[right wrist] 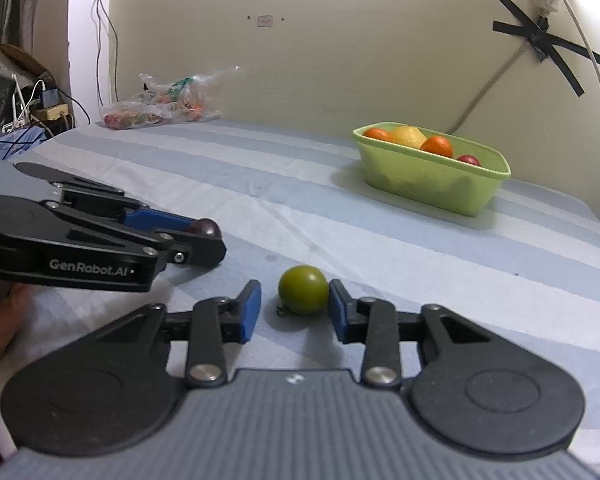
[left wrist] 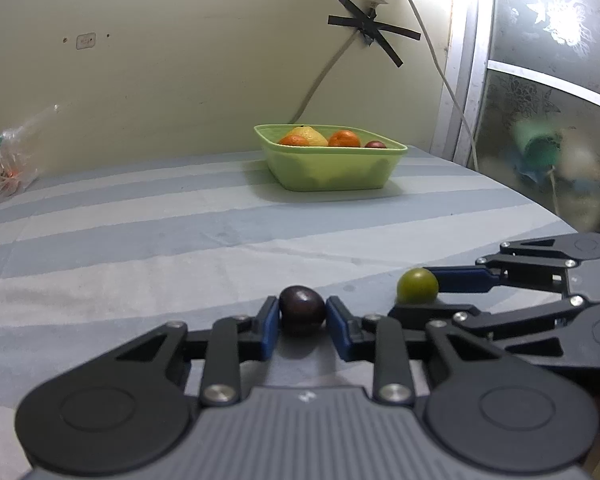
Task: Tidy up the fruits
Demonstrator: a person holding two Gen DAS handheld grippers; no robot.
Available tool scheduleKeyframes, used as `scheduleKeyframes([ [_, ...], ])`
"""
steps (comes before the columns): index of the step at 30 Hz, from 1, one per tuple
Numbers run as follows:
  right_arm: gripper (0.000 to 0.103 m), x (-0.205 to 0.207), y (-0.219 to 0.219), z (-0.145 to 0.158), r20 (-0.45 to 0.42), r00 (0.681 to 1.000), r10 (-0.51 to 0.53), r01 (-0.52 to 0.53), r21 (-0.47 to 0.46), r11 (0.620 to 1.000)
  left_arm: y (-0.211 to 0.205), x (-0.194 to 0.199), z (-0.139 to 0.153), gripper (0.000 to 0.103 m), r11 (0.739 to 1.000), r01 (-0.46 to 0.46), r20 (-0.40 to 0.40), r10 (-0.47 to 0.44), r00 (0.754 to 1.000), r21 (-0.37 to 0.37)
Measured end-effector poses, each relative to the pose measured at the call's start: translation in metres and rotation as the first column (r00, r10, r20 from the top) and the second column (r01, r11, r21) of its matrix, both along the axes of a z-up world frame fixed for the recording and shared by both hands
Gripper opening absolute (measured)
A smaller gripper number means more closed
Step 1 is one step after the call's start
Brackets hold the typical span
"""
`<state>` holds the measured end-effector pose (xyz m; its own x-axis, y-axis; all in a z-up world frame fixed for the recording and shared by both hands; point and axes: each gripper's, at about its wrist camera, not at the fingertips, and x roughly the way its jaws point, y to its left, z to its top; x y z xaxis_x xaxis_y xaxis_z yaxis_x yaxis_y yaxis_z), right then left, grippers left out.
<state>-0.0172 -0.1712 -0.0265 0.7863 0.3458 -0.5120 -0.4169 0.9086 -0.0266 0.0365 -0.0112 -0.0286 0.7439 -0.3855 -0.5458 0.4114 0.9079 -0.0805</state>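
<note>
Striped tablecloth (left wrist: 140, 240). Green bowl (left wrist: 331, 168) at 12 o'clock, holding oranges, a lemon and a dark plum. Left gripper (left wrist: 303, 312) pinching dark plum (left wrist: 302, 310) on the cloth. Right gripper (right wrist: 294, 308) spread; green fruit (right wrist: 303, 290) between pads, touching only the right pad.

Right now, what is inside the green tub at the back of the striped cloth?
Above the green tub's rim show two oranges, a yellow fruit and a dark red fruit. The tub's wall hides whatever lies lower.
</note>
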Motion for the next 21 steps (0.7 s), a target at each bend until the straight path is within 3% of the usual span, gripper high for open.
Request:
scheduleKeyframes([
  [21,0.038,0.0005,-0.0013,-0.0004,-0.008,1.0,-0.001,0.002,0.01,1.0,0.0012,0.0013,-0.0003,0.028,1.0,-0.002,-0.006,0.002,1.0,-0.009],
])
